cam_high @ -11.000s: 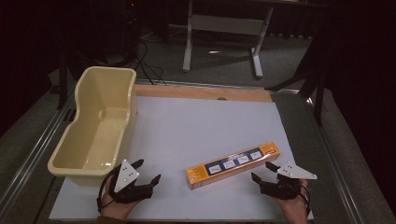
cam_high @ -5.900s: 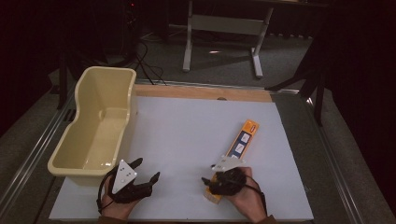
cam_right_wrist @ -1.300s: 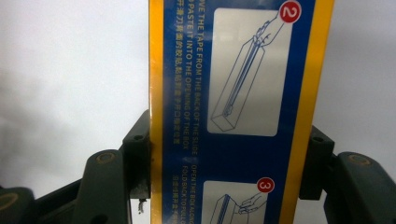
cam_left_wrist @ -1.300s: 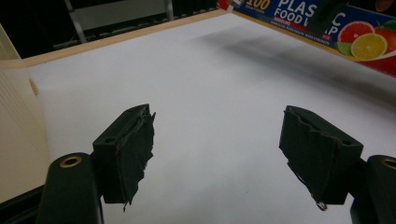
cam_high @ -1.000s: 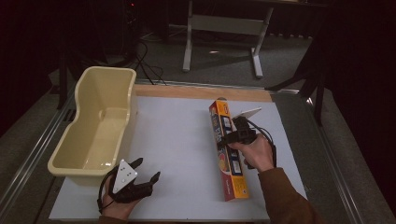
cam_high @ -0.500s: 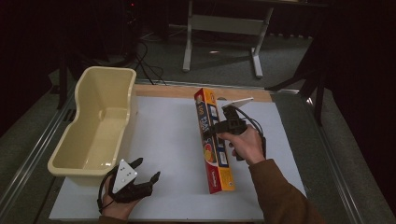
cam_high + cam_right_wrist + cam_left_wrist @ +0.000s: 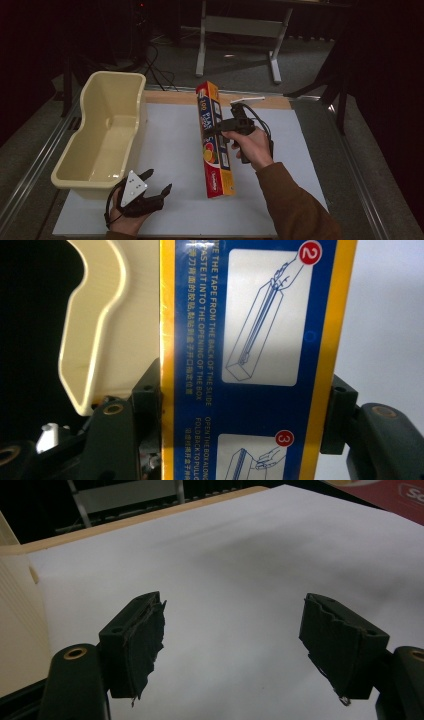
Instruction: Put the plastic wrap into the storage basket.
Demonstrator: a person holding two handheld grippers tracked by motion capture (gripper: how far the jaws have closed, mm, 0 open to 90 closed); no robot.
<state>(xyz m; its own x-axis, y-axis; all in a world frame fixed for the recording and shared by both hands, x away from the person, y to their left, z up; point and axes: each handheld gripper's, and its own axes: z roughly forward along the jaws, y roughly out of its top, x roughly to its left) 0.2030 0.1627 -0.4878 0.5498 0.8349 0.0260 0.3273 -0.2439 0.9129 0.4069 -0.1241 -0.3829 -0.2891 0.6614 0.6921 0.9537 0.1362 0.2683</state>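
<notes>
my right gripper (image 7: 218, 129) is clamped across the long orange box (image 7: 214, 141), a jaw pressing each long edge, holding it off the white mat (image 7: 170, 140) mid-table, right of the cream tub (image 7: 102, 135). my left gripper (image 7: 152, 191) rests near-left with jaws apart, well clear of the box.

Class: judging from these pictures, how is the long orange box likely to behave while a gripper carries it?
The box probably stays stiff: it hangs straight, held only mid-length by the right gripper. It seems light, since one grip lifts it. Its glossy faces may slip, and the long ends could swing.
</notes>
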